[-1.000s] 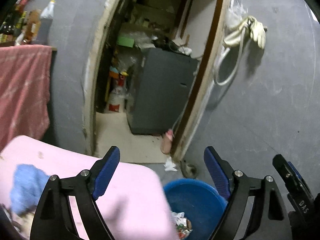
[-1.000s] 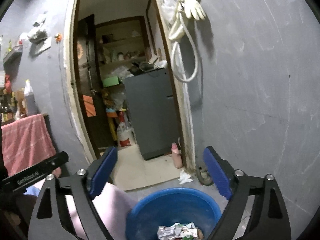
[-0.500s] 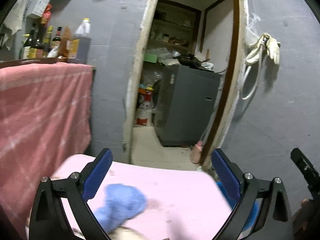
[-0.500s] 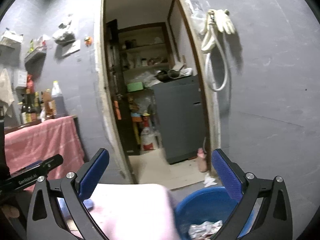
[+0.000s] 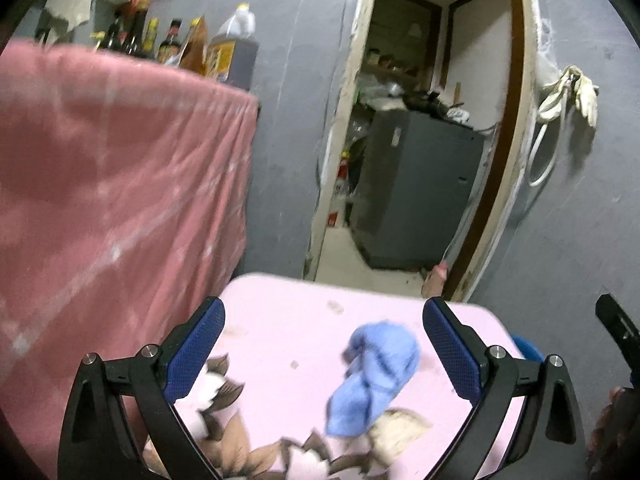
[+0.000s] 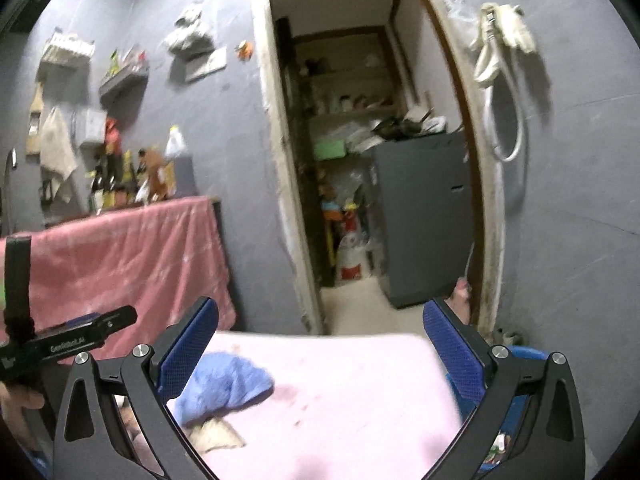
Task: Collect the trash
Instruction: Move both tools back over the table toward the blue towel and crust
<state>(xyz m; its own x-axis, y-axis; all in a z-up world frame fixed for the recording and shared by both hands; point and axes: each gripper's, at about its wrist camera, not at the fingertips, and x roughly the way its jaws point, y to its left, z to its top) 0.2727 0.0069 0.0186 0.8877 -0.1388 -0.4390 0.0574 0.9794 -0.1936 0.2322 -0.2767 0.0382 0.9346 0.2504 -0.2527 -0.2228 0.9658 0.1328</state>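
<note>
With both the left gripper (image 5: 323, 354) and right gripper (image 6: 320, 354) spread wide and empty, the crumpled blue cloth (image 5: 374, 378) mid-way along the pink table (image 5: 304, 320) is being approached, so closing on it and carrying it to the blue basin (image 6: 528, 354) past the right edge is judged next.

Pink table (image 5: 304, 320) w/ blue cloth (image 5: 376, 376), brown scraps (image 5: 224, 432) on it.

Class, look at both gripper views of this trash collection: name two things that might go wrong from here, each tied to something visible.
1. Both the left gripper and right gripper are open over the pink surface; either might grab the blue cloth, which may not be trash.
2. The blue basin sits mostly hidden behind the surface's edge, so dropped trash might miss it.
</note>
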